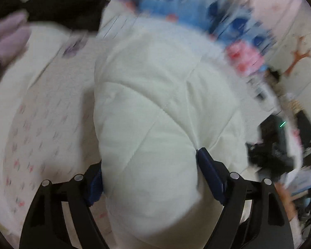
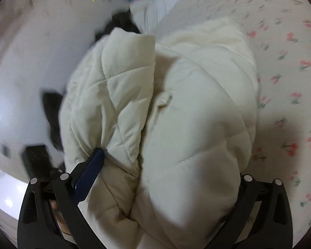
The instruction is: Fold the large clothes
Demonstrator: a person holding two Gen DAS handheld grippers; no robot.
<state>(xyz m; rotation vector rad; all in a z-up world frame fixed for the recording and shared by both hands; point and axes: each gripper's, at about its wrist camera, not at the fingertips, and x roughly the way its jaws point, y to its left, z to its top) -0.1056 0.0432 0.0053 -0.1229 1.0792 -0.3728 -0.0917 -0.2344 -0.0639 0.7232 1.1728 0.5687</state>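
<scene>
Cream quilted puffy jacket [image 1: 155,108] bulged between the blue pads of the left gripper [image 1: 149,166], which clamped it; the right gripper [image 2: 165,166] (one finger hidden) also gripped it, above floral bedsheet [image 2: 290,62].

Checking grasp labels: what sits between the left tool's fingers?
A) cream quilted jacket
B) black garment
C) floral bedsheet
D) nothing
A: in the left wrist view, the left tool has a bulging fold of the cream quilted jacket filling the gap between its fingers, while the floral bedsheet lies off to the side, underneath.
</scene>
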